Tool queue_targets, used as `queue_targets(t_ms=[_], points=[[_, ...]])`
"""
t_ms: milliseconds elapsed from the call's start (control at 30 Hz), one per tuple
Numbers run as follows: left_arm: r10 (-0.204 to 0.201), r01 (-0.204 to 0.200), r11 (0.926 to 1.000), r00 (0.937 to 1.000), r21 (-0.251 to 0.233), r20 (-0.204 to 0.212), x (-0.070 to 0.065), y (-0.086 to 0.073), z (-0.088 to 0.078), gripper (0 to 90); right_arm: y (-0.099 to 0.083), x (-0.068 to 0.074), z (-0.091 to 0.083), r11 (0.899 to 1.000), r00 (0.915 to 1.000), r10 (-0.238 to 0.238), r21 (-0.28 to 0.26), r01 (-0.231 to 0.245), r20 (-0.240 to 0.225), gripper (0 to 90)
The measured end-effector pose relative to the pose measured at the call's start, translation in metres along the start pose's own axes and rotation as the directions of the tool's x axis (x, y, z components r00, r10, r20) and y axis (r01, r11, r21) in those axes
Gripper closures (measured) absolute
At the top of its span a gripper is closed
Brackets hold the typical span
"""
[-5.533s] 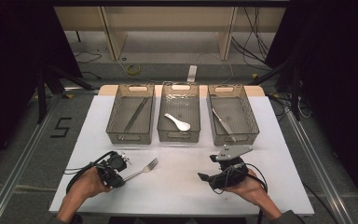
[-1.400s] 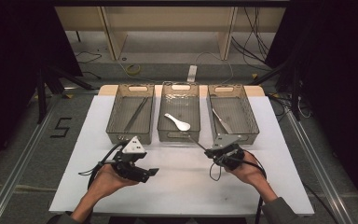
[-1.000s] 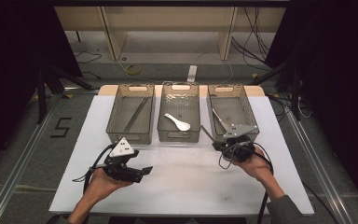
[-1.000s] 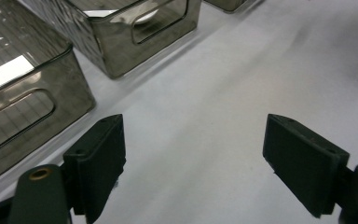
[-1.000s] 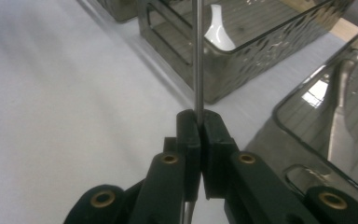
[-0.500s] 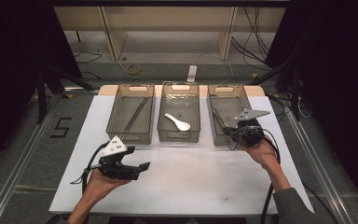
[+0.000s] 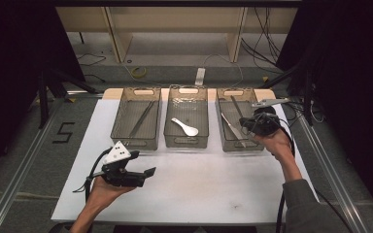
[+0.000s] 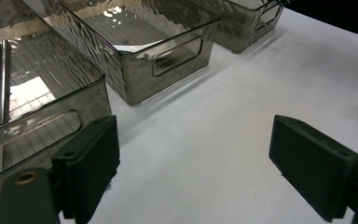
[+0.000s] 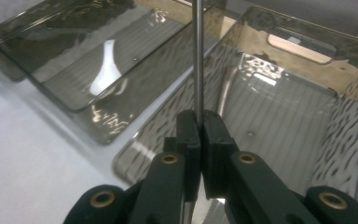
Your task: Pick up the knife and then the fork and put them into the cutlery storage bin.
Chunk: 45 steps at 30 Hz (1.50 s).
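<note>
Three bins (image 7: 186,141) side by side on table (image 7: 213,184), spoon (image 7: 185,127) in middle

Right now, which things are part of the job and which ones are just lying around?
Probably part of the job:
- right tongs, shut on a thin metal utensil
- right bin, below that utensil

Just lying about for now:
- white spoon in the middle bin
- long metal pieces in the left bin
- left tongs, open above the table

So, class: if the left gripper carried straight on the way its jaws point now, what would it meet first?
Probably the middle bin. The left gripper, jaws open over the bare white table, points toward that bin's near wall. Depth is unclear; the left bin sits close beside its left jaw.
</note>
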State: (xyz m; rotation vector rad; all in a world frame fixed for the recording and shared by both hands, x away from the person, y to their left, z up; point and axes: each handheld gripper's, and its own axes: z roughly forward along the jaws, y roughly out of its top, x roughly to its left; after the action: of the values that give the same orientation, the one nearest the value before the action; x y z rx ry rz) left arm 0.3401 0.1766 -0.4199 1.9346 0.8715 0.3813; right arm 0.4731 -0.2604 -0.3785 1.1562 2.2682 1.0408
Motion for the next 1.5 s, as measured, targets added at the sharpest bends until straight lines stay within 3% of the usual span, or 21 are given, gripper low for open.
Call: queue_targets(t_ms=[233,333,533,767,1067,1500], points=[[0.004,-0.004,1.0,1.0,-0.006,-0.008,0.0,0.001,-0.001,15.6,0.015,-0.015,0.011,0.999,0.9989,0.036,0.017,-0.036,0.032,87.8],[0.0,0.0,1.0,1.0,-0.001,-0.007,0.001,0.0,0.0,15.6,0.021,-0.017,0.012,0.998,0.9983,0.057,0.018,-0.057,0.014,87.8],[0.004,-0.004,1.0,1.0,0.007,-0.005,0.001,0.0,0.001,15.6,0.034,-0.014,0.011,0.999,0.9991,0.037,0.039,-0.038,0.023,87.9],[0.007,-0.007,0.9999,1.0,0.008,-0.006,0.0,0.001,0.001,15.6,0.041,-0.021,0.024,0.996,0.9974,0.042,0.08,-0.047,0.058,87.9],[0.013,-0.013,0.9999,0.9999,0.009,-0.009,-0.001,0.001,0.001,15.6,0.035,-0.033,0.047,0.986,0.9921,0.085,0.137,-0.098,0.092,87.8],[0.009,-0.009,1.0,0.9999,-0.003,-0.014,-0.001,0.001,0.0,15.6,0.017,-0.031,0.074,0.965,0.9865,0.124,0.217,-0.145,0.108,86.8]])
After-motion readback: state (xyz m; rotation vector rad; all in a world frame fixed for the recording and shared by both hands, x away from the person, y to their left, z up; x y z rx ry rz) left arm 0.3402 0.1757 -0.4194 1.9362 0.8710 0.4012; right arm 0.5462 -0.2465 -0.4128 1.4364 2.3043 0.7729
